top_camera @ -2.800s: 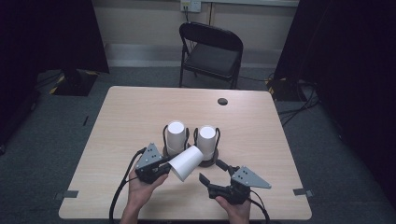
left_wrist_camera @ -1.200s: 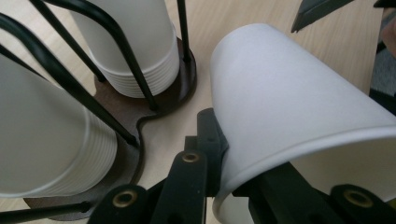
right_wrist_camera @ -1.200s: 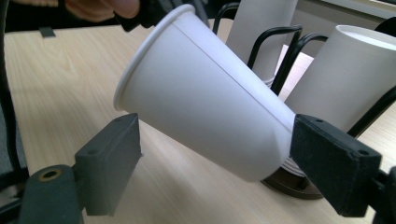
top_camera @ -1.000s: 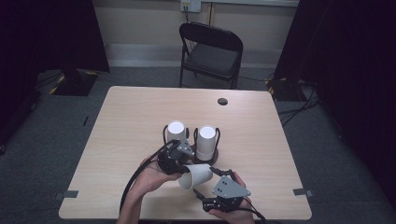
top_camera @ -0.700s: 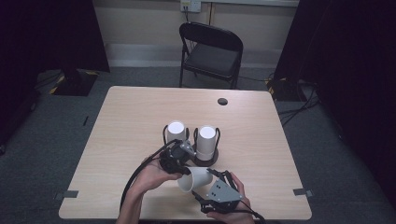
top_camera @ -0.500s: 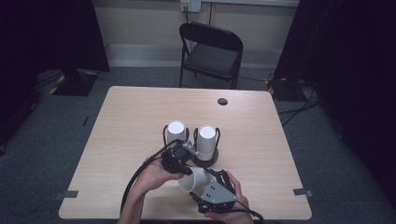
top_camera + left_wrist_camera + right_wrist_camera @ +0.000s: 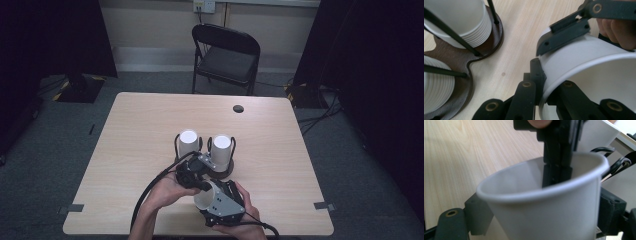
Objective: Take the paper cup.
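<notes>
The white paper cup [image 7: 206,198] lies tipped over near the table's front edge, mouth to the left, w/ the right gripper [image 7: 212,192] squeezing its sides & the left gripper [image 7: 204,185] pinching its rim, both touching it

Cup [image 7: 204,199] now between both grippers

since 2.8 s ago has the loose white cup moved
Yes. The white cup has come toward the near table edge, farther from the cup holder, with its mouth turned.
</notes>
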`<state>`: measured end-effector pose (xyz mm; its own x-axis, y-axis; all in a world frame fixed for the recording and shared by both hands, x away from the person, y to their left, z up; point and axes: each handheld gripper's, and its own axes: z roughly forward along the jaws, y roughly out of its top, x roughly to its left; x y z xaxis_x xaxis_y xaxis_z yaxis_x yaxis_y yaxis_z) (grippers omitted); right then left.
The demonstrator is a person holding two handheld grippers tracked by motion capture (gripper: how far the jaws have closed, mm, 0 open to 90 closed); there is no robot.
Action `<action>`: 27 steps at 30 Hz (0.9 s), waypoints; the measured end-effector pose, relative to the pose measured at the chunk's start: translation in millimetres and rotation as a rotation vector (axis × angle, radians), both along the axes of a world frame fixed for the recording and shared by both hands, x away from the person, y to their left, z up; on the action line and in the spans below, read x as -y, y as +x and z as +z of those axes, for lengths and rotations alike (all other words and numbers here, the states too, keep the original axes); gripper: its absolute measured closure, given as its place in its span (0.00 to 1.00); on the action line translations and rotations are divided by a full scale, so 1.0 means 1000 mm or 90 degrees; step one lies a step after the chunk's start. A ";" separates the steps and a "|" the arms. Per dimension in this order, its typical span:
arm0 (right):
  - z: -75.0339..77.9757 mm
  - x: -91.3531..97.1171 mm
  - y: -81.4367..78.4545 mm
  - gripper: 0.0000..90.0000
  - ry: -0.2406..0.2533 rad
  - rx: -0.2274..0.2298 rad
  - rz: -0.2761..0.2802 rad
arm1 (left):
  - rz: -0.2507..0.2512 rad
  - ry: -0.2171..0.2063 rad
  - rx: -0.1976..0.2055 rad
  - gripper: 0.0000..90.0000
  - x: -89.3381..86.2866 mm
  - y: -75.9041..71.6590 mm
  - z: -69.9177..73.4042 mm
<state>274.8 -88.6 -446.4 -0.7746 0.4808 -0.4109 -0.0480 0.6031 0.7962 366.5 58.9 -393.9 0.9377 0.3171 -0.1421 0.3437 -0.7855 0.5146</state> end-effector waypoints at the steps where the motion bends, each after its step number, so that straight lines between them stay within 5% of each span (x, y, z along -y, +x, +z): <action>1: 0.000 0.000 0.000 0.19 0.000 -0.002 0.001 | 0.000 0.000 0.000 0.98 0.001 0.000 -0.001; 22: 0.002 -0.005 -0.001 0.25 0.003 -0.013 0.002 | 0.014 -0.009 -0.016 0.96 -0.001 0.002 -0.009; 27: 0.002 -0.004 0.000 0.25 0.021 -0.013 -0.004 | 0.043 -0.038 -0.020 0.95 -0.003 0.000 -0.009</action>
<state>274.5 -84.7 -444.3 -0.7800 0.4981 -0.3789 -0.0284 0.5766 0.8165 366.8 62.4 -403.0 0.9091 0.3700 -0.1915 0.4118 -0.7282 0.5479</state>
